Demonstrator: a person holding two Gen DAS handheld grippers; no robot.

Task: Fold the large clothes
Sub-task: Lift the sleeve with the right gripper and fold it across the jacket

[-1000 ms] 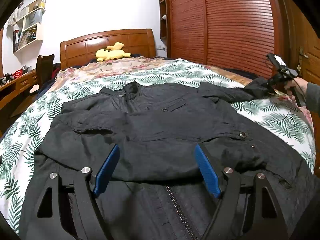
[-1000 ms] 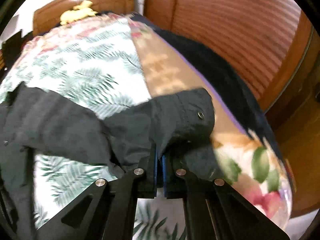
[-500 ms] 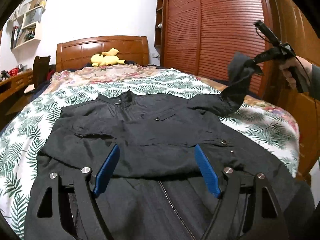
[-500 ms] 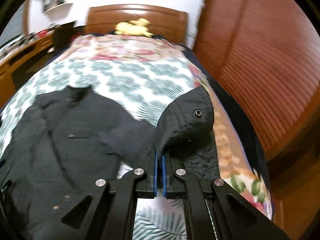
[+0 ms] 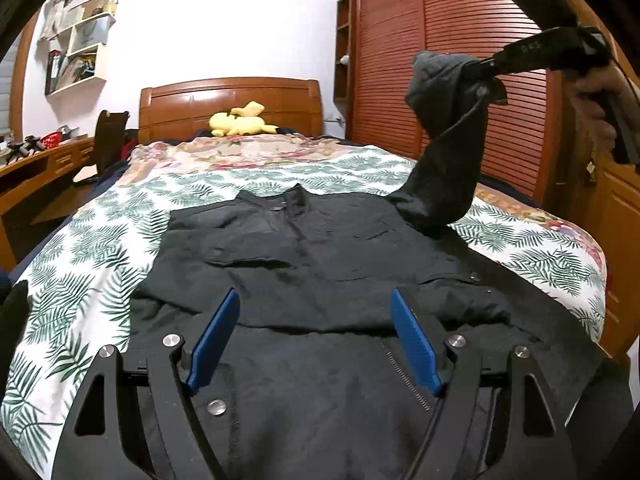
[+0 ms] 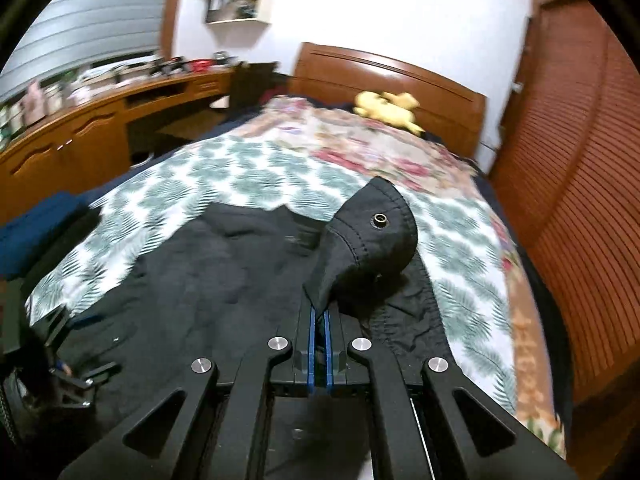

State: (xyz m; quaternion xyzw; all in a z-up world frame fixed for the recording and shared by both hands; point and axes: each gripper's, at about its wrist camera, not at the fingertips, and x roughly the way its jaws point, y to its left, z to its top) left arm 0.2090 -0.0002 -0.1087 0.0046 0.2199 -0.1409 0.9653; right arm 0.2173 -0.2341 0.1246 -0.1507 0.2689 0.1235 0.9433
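Observation:
A black jacket [image 5: 320,264] lies front-up on the bed, collar toward the headboard; it also shows in the right wrist view [image 6: 192,280]. My left gripper [image 5: 316,340] is open and empty, low over the jacket's lower front near the zipper. My right gripper [image 6: 319,312] is shut on the cuff [image 6: 368,240] of the jacket's right sleeve. In the left wrist view that gripper [image 5: 486,66] holds the sleeve [image 5: 444,152] high above the bed at the upper right, the sleeve hanging down to the shoulder.
The bed has a palm-leaf cover [image 5: 100,248] and a wooden headboard [image 5: 232,100] with a yellow plush toy [image 5: 240,120]. A slatted wooden wardrobe [image 5: 452,40] stands to the right. A wooden desk [image 6: 100,120] and a chair stand to the left.
My right gripper has lifted the sleeve cuff from the bed's right edge high into the air and swung it in over the jacket. My left gripper stays open over the hem.

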